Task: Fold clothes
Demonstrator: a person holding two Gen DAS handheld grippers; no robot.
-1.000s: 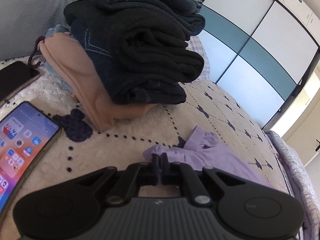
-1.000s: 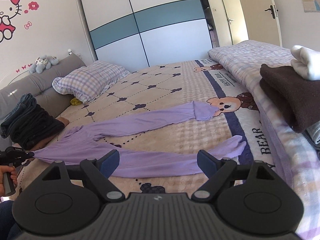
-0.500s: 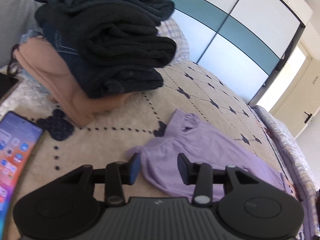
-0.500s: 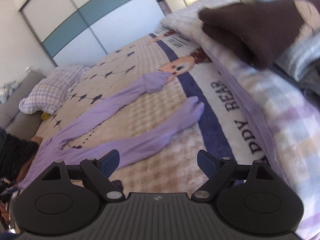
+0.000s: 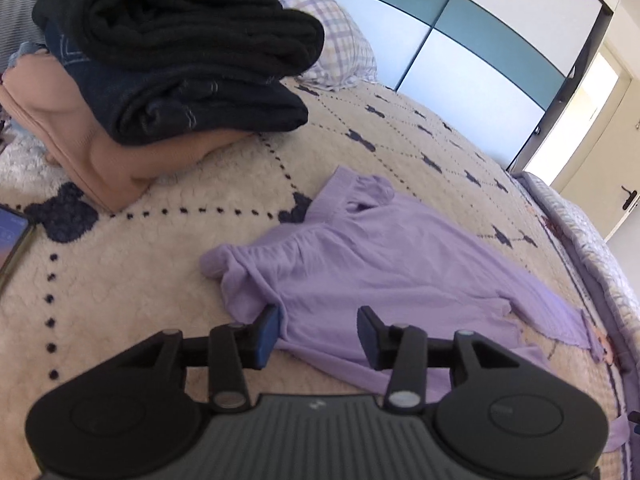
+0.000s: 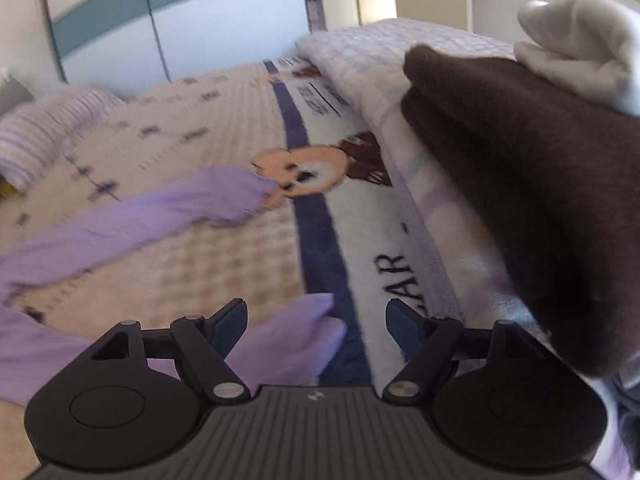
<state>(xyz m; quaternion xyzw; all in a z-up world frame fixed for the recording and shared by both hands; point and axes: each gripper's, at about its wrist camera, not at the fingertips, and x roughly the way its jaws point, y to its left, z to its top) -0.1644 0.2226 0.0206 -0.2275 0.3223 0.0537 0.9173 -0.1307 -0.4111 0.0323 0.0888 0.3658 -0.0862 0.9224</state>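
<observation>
The right gripper [image 6: 316, 322], jaws closing, straddles a leg cuff of the purple leggings [image 6: 292, 336] near the bed's [image 6: 160, 280] foot edge, though blurred; the left gripper [image 5: 318, 330] is opening above the waist. Next, probably pinch the cuff.

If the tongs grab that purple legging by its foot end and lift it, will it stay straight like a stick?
Probably not. The purple legging lies flat and wrinkled on the bedspread, so it looks thin and floppy and would likely dangle. It seems light, so the right tongs, now closing around a leg end, should lift it easily. The rest would probably drag behind.
</observation>
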